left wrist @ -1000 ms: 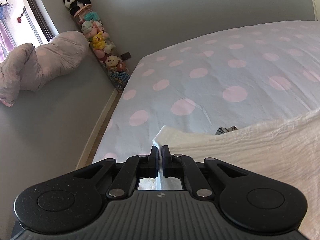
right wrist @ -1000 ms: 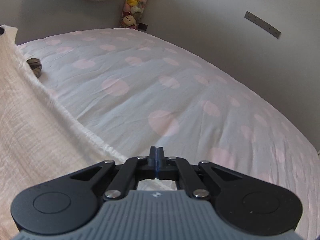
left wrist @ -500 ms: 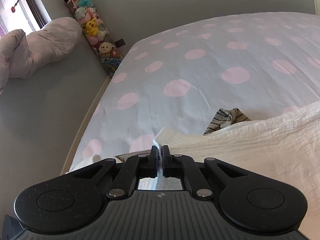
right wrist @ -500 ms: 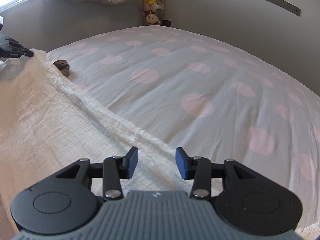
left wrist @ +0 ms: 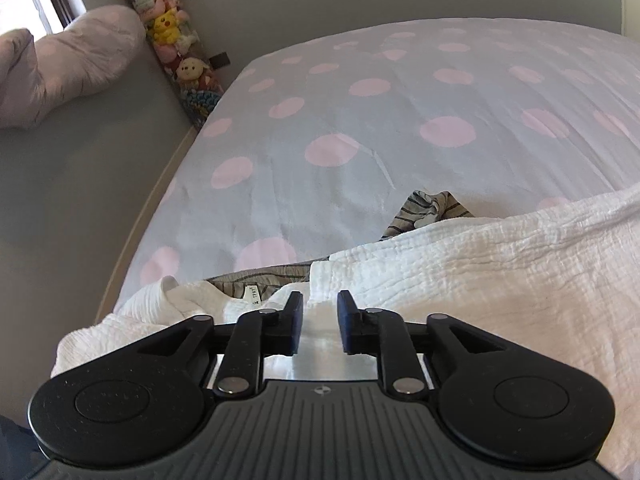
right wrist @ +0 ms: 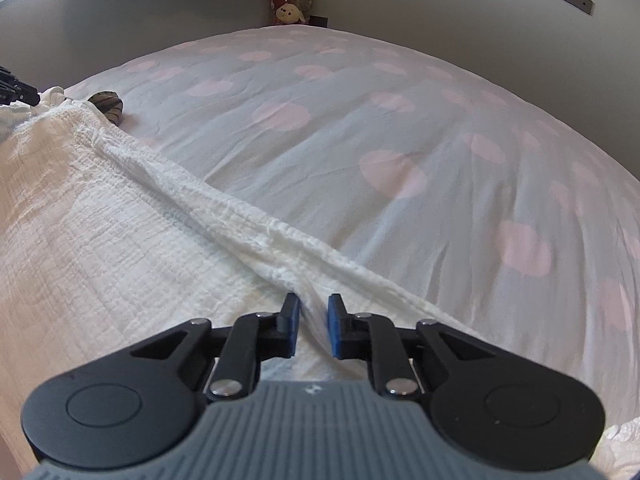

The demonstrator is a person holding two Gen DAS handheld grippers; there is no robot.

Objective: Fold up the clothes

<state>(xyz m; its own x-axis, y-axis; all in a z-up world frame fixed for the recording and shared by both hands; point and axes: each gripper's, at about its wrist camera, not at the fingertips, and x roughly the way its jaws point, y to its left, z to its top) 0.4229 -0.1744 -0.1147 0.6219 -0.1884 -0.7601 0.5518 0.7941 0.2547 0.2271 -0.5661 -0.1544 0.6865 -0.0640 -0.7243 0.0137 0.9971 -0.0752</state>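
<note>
A white crinkled garment (left wrist: 480, 280) lies spread over the near part of the polka-dot bed (left wrist: 360, 140), with a striped grey garment (left wrist: 428, 208) poking out from under its far edge. My left gripper (left wrist: 320, 300) hovers just over the white cloth's corner; its jaws are opening and nothing is pinched between them. In the right wrist view the same white garment (right wrist: 100, 240) runs diagonally, its bunched hem passing under my right gripper (right wrist: 313, 302). That gripper's jaws are closing, with a gap still showing and cloth below them. The striped garment (right wrist: 106, 102) shows at far left.
A column of plush toys (left wrist: 176, 40) stands in the room's corner beyond the bed. A pink bundled duvet (left wrist: 68, 60) rests on the sill at left. The bed's left edge (left wrist: 132, 232) drops to a grey wall. The bed sheet (right wrist: 360, 120) stretches far to the right.
Both grippers sank toward the bed. The left let go of the white cloth's corner and its jaws parted. The right opened wide, then narrowed. The cloth now lies flat.
</note>
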